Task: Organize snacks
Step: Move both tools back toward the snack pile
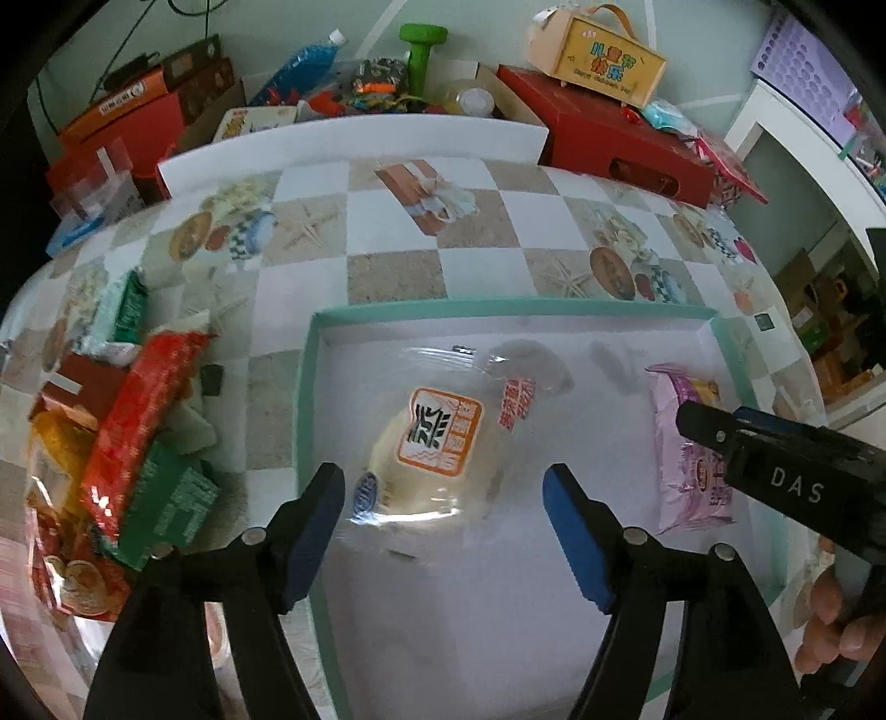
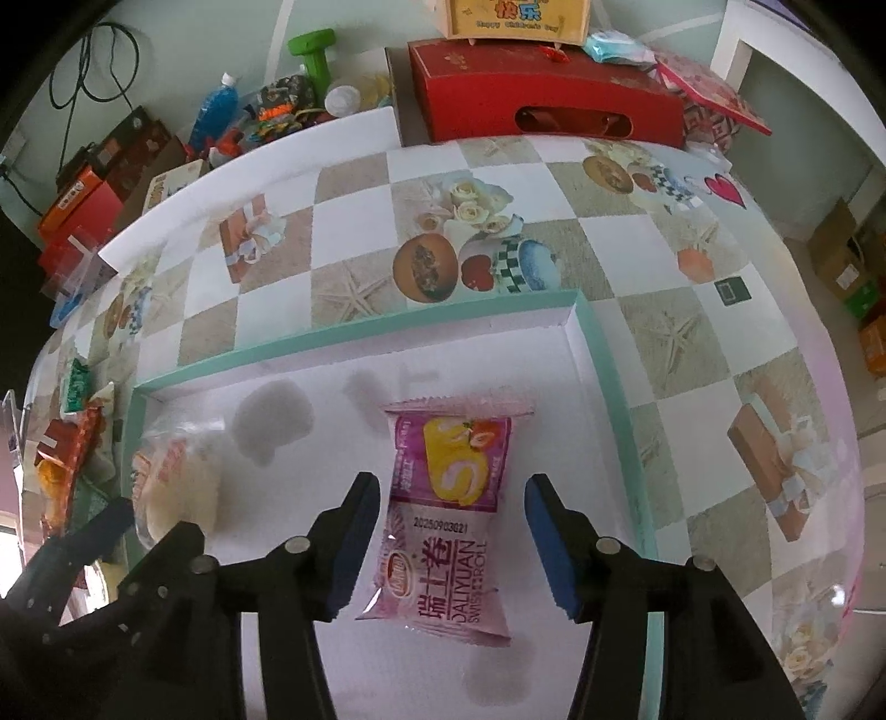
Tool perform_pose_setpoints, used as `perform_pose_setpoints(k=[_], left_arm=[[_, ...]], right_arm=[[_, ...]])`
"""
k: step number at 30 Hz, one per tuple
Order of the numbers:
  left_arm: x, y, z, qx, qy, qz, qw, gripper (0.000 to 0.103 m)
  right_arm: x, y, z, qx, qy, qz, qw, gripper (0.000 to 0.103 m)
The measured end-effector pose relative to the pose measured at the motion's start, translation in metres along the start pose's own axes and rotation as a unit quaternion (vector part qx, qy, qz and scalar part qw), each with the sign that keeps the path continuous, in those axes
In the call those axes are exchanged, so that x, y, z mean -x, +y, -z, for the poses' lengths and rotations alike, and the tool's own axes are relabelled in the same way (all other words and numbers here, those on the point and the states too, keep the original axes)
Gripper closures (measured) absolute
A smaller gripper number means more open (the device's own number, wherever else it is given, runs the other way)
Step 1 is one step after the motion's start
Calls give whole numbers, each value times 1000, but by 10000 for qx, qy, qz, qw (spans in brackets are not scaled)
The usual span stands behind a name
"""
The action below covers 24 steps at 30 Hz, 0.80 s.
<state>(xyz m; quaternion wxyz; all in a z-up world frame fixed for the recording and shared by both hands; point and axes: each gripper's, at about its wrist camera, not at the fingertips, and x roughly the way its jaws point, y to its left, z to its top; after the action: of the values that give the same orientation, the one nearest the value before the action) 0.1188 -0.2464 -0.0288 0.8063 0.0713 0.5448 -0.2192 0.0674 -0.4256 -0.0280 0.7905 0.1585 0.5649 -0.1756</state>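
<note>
A teal-rimmed white tray (image 1: 303, 387) (image 2: 609, 387) lies on the checkered table. Inside it lie a clear-wrapped pale bun with an orange label (image 1: 437, 443) (image 2: 177, 476) and a pink Swiss roll packet (image 1: 686, 443) (image 2: 448, 509). My left gripper (image 1: 443, 509) is open just above the bun, its jaws on either side and apart from it. My right gripper (image 2: 451, 531) is open over the pink packet, jaws on either side, not touching it. The right gripper also shows in the left wrist view (image 1: 775, 465). A pile of loose snacks (image 1: 133, 454) (image 2: 72, 459) lies left of the tray.
Red gift boxes (image 1: 620, 144) (image 2: 542, 105), a yellow carry box (image 1: 598, 55), a green dumbbell (image 1: 421, 50) (image 2: 313, 55), a blue bottle (image 2: 213, 111) and cartons (image 1: 133, 111) crowd the far edge. A white board (image 1: 354, 138) stands behind the table.
</note>
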Motion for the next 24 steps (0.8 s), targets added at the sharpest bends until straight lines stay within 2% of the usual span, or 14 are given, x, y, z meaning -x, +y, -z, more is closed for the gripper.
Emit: perform_pose_setpoints(k=[2,8,13,17,24], left_arm=[[4,0,1,-26,-55,-2,10000,18],[14,4,3,-26,-198,-128,9997,18],[20,20,7,106,-289,-391,9988,17],[26,37,13,221,-373,-643,9970,17],[41,68,26,425,-452,-835,9946,17]], right_arm=[[4,2,0,20,-29,6,10000,37],[14,8,5,107,-115,-15,9999,16],[20,10,11,87,-170,-23,9998,13],[27,12,18,100,-264,-64,9996,0],[39,21,29,79,-429,-172,9989,0]])
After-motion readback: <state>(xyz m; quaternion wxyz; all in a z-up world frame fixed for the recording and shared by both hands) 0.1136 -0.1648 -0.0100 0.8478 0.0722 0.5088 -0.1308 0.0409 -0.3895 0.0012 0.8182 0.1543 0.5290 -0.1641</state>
